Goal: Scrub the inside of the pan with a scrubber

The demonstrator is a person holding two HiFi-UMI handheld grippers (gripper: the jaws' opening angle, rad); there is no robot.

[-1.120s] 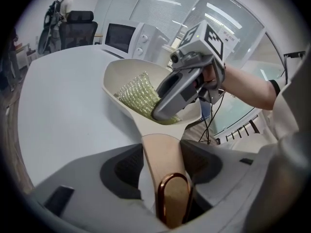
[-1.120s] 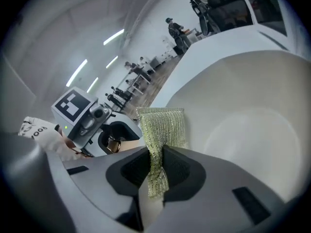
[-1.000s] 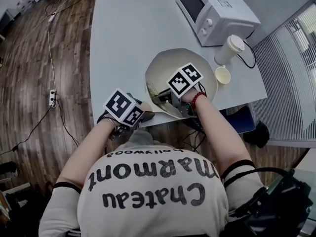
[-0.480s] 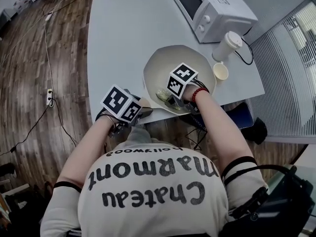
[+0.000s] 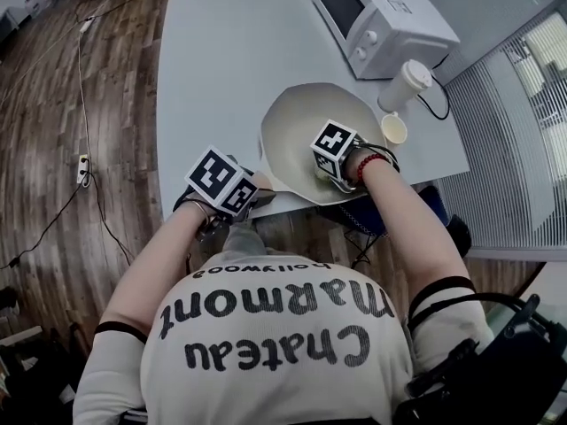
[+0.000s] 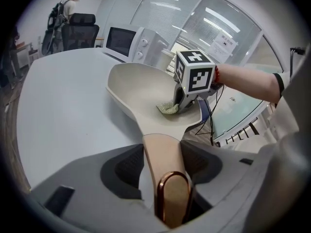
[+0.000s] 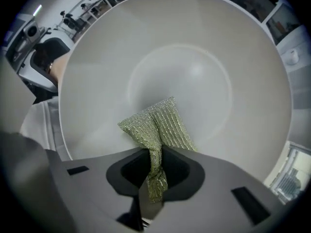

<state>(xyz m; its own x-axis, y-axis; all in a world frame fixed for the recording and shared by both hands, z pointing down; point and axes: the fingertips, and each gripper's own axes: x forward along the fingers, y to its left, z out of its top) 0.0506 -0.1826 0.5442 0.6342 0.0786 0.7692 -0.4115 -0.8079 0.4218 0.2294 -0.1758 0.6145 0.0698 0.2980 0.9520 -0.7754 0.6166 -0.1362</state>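
On the pale grey table [image 5: 213, 78]: cream round pan [image 5: 297, 122] is sitting at the 6 o'clock edge.
Left gripper [image 6: 163, 161]: is clamping the pan's tan handle [image 6: 159, 147].
Right gripper [image 7: 154, 171]: is pinching a green-gold mesh scrubber [image 7: 155, 123], laying it on the pan's inside toward 5 o'clock.
White shirt [image 5: 275, 326]: is showing "Chateau Marmont Hollywood".

Left of the pan [image 5: 301, 122] the table [image 5: 213, 69] lies bare, with wide room to pass. Beyond the pan stands a microwave [image 5: 381, 16]. Just right of the pan, a lidded cup [image 5: 406, 82] and a small cup [image 5: 392, 129] crowd its rim.
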